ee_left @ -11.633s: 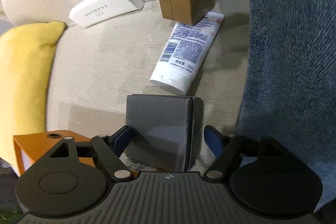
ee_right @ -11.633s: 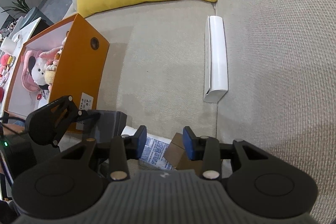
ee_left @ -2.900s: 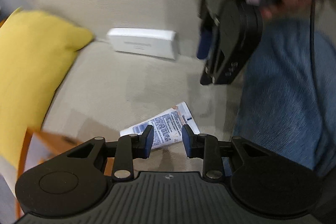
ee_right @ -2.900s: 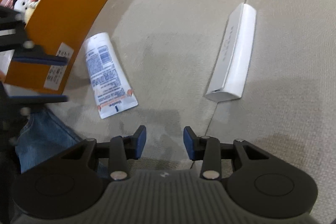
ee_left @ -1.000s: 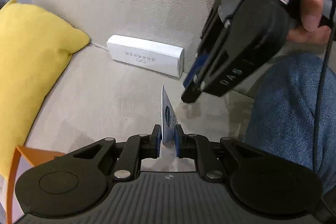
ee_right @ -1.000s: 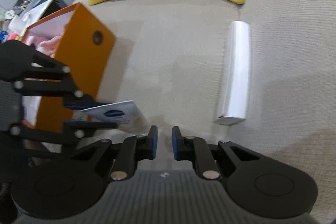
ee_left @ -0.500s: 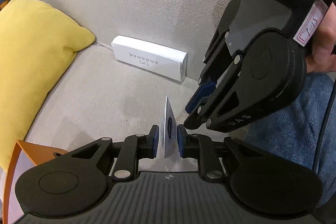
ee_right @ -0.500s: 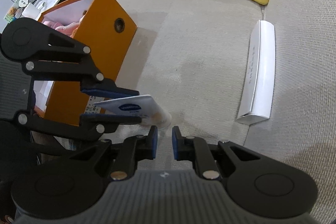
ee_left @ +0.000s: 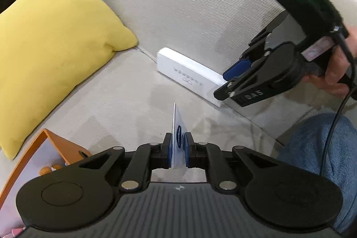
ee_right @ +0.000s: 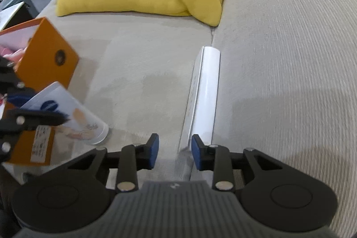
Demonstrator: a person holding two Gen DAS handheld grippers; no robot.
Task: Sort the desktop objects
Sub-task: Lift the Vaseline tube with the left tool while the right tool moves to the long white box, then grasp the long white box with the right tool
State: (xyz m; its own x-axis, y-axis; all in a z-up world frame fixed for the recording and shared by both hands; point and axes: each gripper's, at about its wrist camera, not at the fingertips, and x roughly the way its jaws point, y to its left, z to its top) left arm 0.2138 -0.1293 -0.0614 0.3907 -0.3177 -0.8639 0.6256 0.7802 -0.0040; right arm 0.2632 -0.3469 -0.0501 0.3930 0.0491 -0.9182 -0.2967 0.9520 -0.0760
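ribbed beige sofa (ee_left: 178,3) — flat white tube (ee_left: 177,126)

The orange box (ee_left: 53,144) is cut off at the frame edge; the white box's (ee_right: 204,99) near end is blurred.

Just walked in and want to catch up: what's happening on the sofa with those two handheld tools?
A person is sorting items off a beige sofa. The left tool is shut on a white cream tube, held near the orange box. The right tool, its jaws just opened and with nothing between them, points at the long white box lying along the backrest seam. A yellow cushion sits beyond.
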